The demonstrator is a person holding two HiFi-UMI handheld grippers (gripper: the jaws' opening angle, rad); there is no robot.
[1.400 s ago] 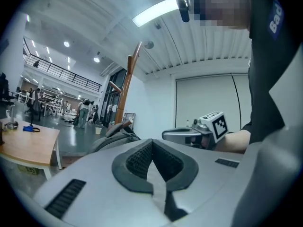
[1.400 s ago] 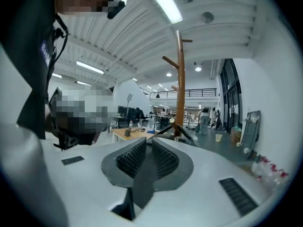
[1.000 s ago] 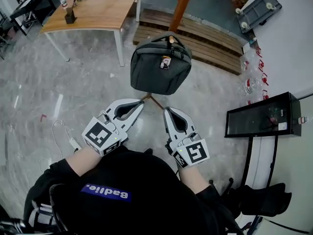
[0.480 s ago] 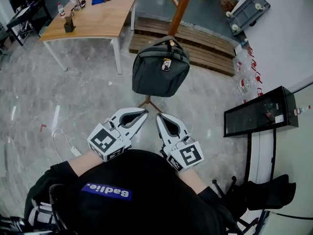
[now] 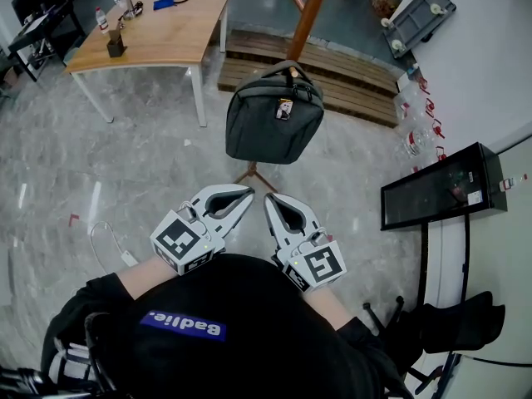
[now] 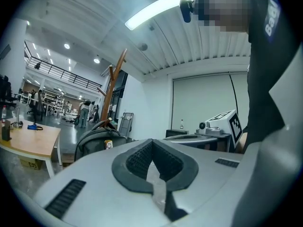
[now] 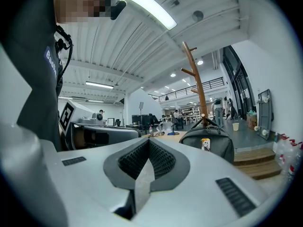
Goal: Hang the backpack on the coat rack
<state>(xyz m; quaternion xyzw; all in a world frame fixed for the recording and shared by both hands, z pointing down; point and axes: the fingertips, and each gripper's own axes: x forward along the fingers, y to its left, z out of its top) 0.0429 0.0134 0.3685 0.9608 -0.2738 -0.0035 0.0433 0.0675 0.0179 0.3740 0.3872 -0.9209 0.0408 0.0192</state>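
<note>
The dark grey backpack [image 5: 274, 115] hangs by its top handle from a peg of the wooden coat rack [image 5: 309, 11], with a small tag on its front. It is clear of the floor, above the rack's feet. Both grippers are held close to the person's body, well short of the bag and side by side. The left gripper [image 5: 248, 191] is shut with nothing in it, and so is the right gripper [image 5: 269, 198]. The left gripper view shows the backpack [image 6: 94, 141] and rack [image 6: 111, 91] beyond shut jaws. In the right gripper view the backpack [image 7: 208, 143] hangs at the rack [image 7: 196, 79].
A wooden table [image 5: 158, 23] with small items stands at the far left. A wooden pallet [image 5: 341, 69] lies behind the rack. A black glass cabinet [image 5: 440, 191] sits at the right wall, bottles [image 5: 420, 135] beside it. A white cable [image 5: 104, 233] lies on the floor at left.
Both grippers have drawn back a little towards the body and come closer together. The backpack stays hanging on the rack, untouched.
</note>
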